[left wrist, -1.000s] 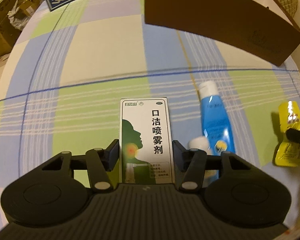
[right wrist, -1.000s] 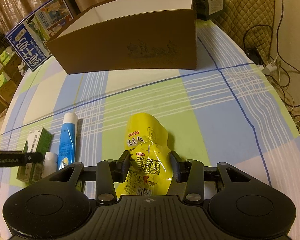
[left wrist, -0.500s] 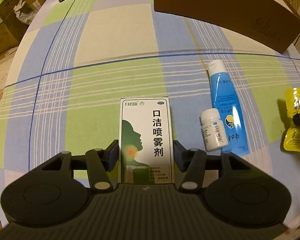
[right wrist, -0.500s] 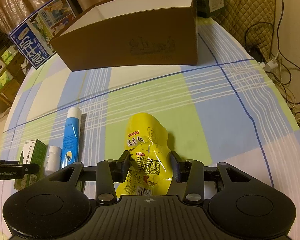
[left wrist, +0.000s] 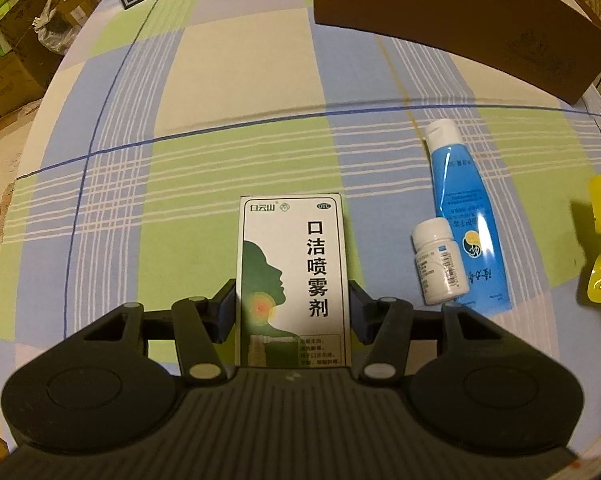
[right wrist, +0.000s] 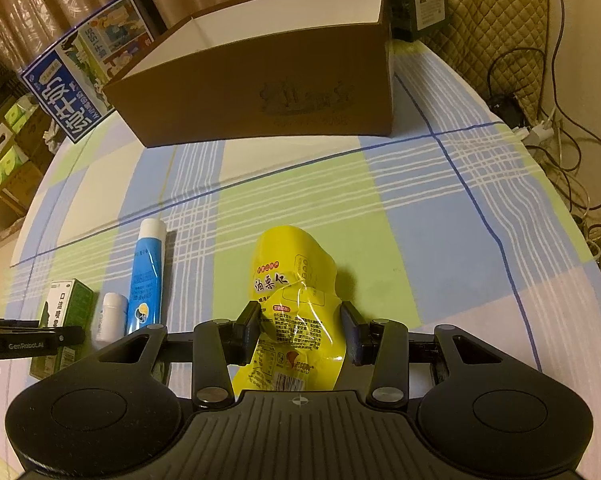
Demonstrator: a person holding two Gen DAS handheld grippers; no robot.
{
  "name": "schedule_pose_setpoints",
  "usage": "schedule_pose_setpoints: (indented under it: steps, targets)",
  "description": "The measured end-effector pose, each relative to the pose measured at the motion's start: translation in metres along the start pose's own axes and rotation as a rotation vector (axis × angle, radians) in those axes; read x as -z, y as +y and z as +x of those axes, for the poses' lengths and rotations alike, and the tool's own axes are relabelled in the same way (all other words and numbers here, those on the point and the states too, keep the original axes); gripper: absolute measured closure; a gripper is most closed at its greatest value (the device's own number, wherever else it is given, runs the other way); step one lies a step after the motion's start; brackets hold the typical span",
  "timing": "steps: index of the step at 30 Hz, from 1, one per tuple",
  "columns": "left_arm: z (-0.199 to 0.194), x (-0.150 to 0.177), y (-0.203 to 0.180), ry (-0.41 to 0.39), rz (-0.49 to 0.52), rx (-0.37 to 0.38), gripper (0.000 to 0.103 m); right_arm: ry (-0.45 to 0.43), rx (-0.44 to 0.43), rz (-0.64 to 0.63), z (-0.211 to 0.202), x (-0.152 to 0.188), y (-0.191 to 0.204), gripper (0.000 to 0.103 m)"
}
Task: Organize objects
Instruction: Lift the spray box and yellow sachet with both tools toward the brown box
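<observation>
My left gripper (left wrist: 292, 312) pinches the white and green box (left wrist: 292, 276) low in the middle of its frame. It feels stiff and light, so its flat sides are good to hold. My right gripper (right wrist: 299, 332) squeezes the yellow pouch (right wrist: 296, 304), soft and crinkly.

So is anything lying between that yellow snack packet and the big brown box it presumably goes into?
Nothing visible. The yellow packet sits clamped in the right gripper, and only bare checked cloth lies between it and the brown box. The blue tube and small white bottle lie off to its left.
</observation>
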State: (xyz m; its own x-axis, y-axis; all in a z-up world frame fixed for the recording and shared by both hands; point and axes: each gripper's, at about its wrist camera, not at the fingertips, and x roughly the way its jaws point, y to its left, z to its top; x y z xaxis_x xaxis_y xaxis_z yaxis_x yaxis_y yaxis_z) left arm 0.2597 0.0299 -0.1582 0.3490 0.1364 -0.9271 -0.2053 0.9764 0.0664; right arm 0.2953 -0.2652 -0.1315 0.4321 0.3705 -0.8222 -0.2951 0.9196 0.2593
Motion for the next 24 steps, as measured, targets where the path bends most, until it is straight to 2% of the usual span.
schedule_pose_setpoints:
  steps: [12, 24]
  targets:
    - [-0.029, -0.013, 0.009, -0.069, -0.032, 0.003, 0.052, -0.016, -0.029, -0.005, -0.005, -0.01, 0.004, 0.064]
    - [-0.056, -0.055, -0.021, -0.156, 0.033, 0.078, 0.052, -0.068, -0.081, -0.015, -0.015, -0.045, 0.008, 0.064]
